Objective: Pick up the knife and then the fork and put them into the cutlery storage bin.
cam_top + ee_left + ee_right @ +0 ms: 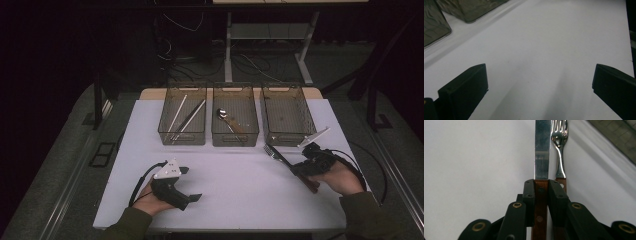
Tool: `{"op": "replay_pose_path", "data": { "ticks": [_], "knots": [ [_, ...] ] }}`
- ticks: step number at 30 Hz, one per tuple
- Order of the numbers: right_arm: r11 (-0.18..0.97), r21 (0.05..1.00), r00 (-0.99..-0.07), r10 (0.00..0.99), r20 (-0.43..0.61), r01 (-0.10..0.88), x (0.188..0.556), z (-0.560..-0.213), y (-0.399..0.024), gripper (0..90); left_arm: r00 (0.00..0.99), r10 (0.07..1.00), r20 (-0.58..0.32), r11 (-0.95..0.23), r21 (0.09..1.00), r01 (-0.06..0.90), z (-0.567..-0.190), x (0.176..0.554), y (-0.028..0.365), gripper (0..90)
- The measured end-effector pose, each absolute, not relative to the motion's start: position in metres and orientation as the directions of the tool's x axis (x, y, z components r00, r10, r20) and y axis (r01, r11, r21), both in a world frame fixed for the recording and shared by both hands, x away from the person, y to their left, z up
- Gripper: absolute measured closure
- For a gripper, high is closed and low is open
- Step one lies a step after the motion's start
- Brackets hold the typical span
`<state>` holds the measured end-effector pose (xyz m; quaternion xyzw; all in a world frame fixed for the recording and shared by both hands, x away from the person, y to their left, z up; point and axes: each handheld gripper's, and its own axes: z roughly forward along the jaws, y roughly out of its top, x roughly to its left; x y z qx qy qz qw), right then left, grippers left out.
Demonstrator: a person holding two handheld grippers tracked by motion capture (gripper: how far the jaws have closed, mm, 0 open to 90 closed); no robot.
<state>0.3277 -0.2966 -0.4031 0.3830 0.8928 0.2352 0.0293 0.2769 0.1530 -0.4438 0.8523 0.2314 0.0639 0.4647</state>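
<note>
The knife [541,152], stiff and slick-bladed, is clamped at its wooden handle by the right claw [541,185]; a fork [559,147] seemingly lies beside; the left claw [539,80] is held wide, empty

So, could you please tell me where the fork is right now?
The fork lies on the white table at its right side in the high view, just in front of the right bin, beside the knife clamped in the right gripper.

Overhead table [240,200] view, two close fingers-level views
</note>
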Motion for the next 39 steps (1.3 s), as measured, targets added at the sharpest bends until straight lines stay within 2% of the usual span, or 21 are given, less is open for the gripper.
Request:
{"op": "replay_pose_path", "data": {
  "ticks": [10,16,25,39],
  "knots": [
    [0.505,0.566,-0.694,0.698,0.176,0.651,0.327,-0.393,-0.306,77.7,0.887,0.45,-0.108,-0.459,0.824,0.333,-0.444,0.276,0.153,0.0],
    [0.451,0.631,-0.68,0.713,0.171,0.631,0.327,-0.387,-0.312,77.6,0.886,0.451,-0.108,-0.458,0.824,0.333,-0.444,0.276,0.152,0.0],
    [0.307,0.748,-0.617,0.769,0.169,0.588,0.334,-0.374,-0.327,77.5,0.882,0.458,-0.112,-0.452,0.825,0.339,-0.444,0.276,0.153,0.0],
    [0.196,0.82,-0.552,0.817,0.167,0.538,0.355,-0.351,-0.335,77.4,0.882,0.457,-0.116,-0.444,0.829,0.339,-0.444,0.276,0.15,0.0]
  ]
}}
